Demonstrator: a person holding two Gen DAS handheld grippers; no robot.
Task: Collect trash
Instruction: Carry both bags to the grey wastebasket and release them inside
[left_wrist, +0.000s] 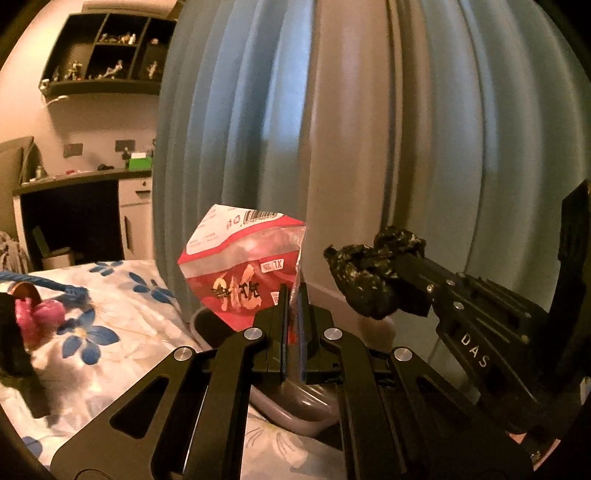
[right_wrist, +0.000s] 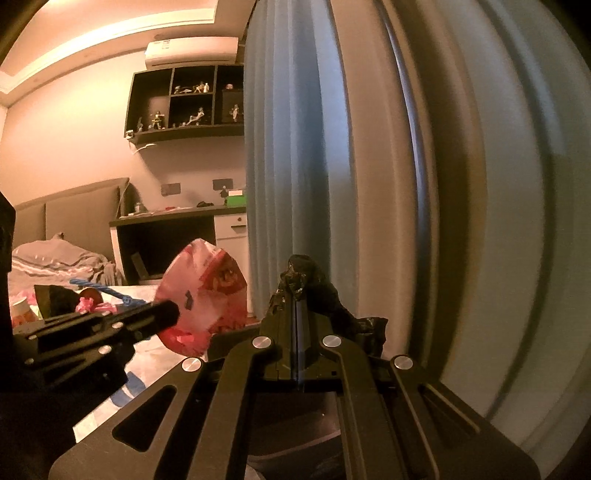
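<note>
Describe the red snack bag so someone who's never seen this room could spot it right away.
Find the blue curtain beside the floral bed. In front of it two grippers are held up side by side; the left gripper pinches the red bag by its edge. It is flat, red and white with dark lettering and a barcode, unlike the crumpled black wad in the right gripper.

Shelf figurines (right_wrist: 192, 118) too small

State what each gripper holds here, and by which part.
The left gripper pinches the red snack wrapper by its clear lower right edge. The right gripper is shut on a crumpled black plastic bag, gripped at one bunched end.
</note>
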